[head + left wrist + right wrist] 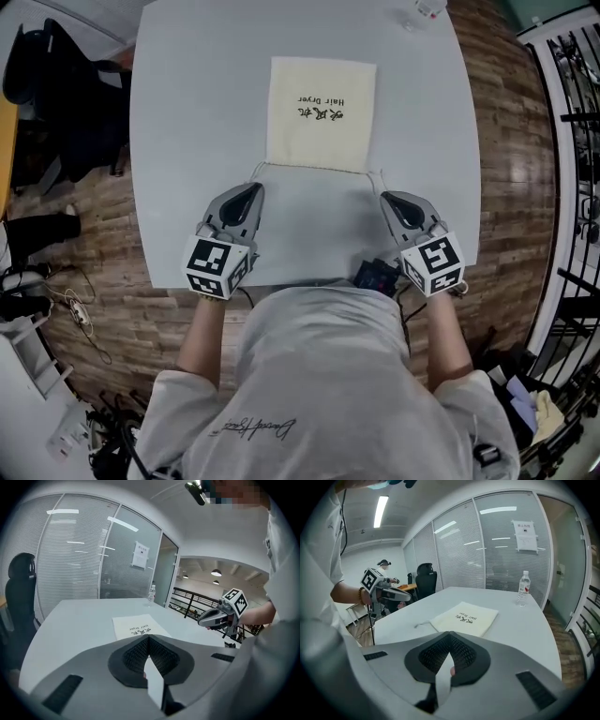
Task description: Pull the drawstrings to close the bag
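Bag (322, 114) lies ahead, between pair — left hand-held gripper (253, 190), right hand-held gripper (388, 199) both clenched, empty.

Water bottle (525, 588) upright on table (520, 630) (chair (425, 582) beyond)

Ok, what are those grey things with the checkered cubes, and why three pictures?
They are tools a person holds, one in each hand: the left hand-held gripper and the right hand-held gripper. One picture looks down from a camera on the person's head; the other two come from cameras riding on each tool. On the table lies a cream bag with drawstrings at its near corners, and a water bottle stands at the far end. Both tools are pinched shut and hold nothing.
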Motion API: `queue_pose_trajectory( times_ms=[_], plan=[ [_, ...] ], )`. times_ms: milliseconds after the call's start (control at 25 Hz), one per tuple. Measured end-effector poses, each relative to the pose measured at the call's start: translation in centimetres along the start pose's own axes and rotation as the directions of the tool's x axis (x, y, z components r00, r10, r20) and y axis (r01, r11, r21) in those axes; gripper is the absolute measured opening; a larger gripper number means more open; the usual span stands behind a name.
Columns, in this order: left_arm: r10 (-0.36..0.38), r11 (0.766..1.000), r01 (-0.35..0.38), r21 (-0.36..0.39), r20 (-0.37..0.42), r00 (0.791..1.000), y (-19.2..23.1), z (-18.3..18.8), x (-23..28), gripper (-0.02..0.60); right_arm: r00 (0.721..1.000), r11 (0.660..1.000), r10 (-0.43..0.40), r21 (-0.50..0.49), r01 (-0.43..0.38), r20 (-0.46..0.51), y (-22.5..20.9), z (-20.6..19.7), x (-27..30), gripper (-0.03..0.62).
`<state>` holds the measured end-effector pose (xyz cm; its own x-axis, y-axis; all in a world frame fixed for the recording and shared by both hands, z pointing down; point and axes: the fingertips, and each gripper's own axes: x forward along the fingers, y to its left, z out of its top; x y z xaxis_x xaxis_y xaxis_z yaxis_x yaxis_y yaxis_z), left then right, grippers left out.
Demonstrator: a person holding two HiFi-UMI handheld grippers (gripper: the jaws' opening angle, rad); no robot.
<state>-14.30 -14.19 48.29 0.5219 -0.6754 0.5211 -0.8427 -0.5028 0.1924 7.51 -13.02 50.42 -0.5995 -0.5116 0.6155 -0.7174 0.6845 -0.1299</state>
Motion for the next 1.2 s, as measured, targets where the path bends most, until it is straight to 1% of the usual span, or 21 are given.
queue_pose_trajectory(
  times_ms=[200,400,560,760,920,1040,1080,1200],
  plan=[
    [0.004,0.999,-0.002,0.039,-0.056,0.998,1.4,-1.3,0.9,0.011,0.998,0.999,-0.011,-0.034,0.009,-0.057,-1.8,-1.7,1.1,0.021],
    [-0.007,0.997,0.015,0.07,-0.113,0.994,2.8,-2.9,2.3,0.011,0.995,0.998,-0.002,-0.063,-0.004,-0.097,-2.6,-2.5,2.4,0.02],
    [-0.028,0.997,0.039,0.071,-0.155,0.987,3.8,-4.0,3.3,0.011,0.988,0.994,0.003,-0.107,-0.02,-0.156,-3.1,-3.8,3.5,0.021],
    [-0.033,0.991,0.064,0.119,-0.246,0.969,4.9,-6.4,4.4,0.011,0.967,0.988,0.004,-0.15,-0.043,-0.255,-3.9,-6.4,5.5,0.033],
    [-0.032,0.987,0.075,0.14,-0.289,0.957,5.2,-7.6,5.0,0.011,0.957,0.986,0.026,-0.153,-0.073,-0.289,-3.8,-6.9,6.4,0.048],
    [-0.026,0.98,0.09,0.18,-0.331,0.943,5.5,-8.5,5.6,0.014,0.951,0.982,0.035,-0.167,-0.09,-0.309,-4.1,-7.3,7.0,0.077],
    [-0.028,0.977,0.098,0.188,-0.346,0.938,5.6,-8.8,5.8,0.02,0.948,0.98,0.039,-0.172,-0.098,-0.316,-4.1,-7.4,7.2,0.097],
    [-0.037,0.972,0.123,0.201,-0.385,0.922,6.1,-9.6,6.3,0.066,0.939,0.973,0.046,-0.196,-0.118,-0.34,-4.1,-7.6,7.6,0.12]
  ],
)
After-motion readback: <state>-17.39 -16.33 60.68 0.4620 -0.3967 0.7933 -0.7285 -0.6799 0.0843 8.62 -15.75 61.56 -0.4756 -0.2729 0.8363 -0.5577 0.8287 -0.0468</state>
